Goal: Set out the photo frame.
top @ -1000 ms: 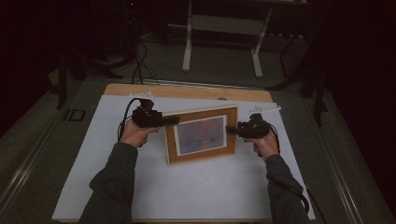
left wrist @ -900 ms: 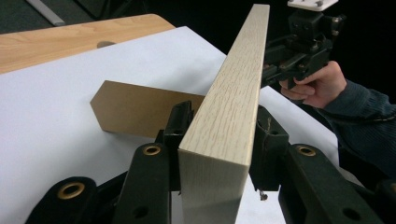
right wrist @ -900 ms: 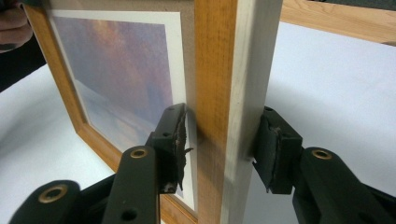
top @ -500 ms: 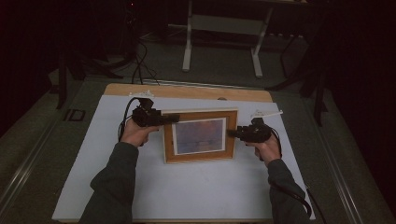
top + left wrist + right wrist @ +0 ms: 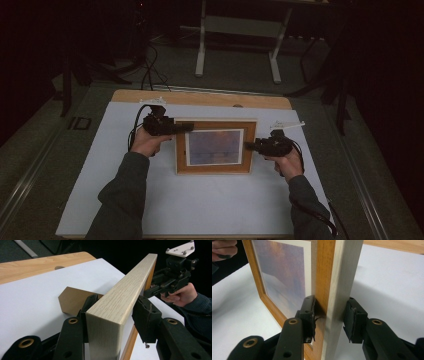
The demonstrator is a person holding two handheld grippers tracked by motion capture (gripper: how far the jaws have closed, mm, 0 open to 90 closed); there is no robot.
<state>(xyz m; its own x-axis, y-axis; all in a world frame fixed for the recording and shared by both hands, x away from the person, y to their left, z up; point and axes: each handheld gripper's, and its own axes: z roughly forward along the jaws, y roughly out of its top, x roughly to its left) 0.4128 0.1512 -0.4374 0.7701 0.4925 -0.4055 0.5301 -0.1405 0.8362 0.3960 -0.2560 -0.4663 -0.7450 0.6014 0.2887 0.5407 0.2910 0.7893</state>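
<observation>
The desk, a wooden top under a white sheet, carries one thing: a wooden picture frame standing near the middle, somewhat toward the far edge. It is upright or close to it, with the print facing the person and a brown easel stand folded out behind it onto the sheet.

The left gripper straddles the frame's upper left corner. In the left gripper view one pad looks against the back, while the other stands off the front face, so it brackets the wood rather than clamping it; its jaws have just been opening. The right gripper has the frame's right side between its jaws: in the right gripper view the front pad presses the orange face, the rear pad sits at or just off the pale edge, so I cannot tell if that grip is firm.

To set the frame down well, keep one side held until the easel bears the weight, then release slowly.

Compared with a second ago, the frame stands squarer to the desk edges, no longer skewed, and the right hand is lower on its side.
</observation>
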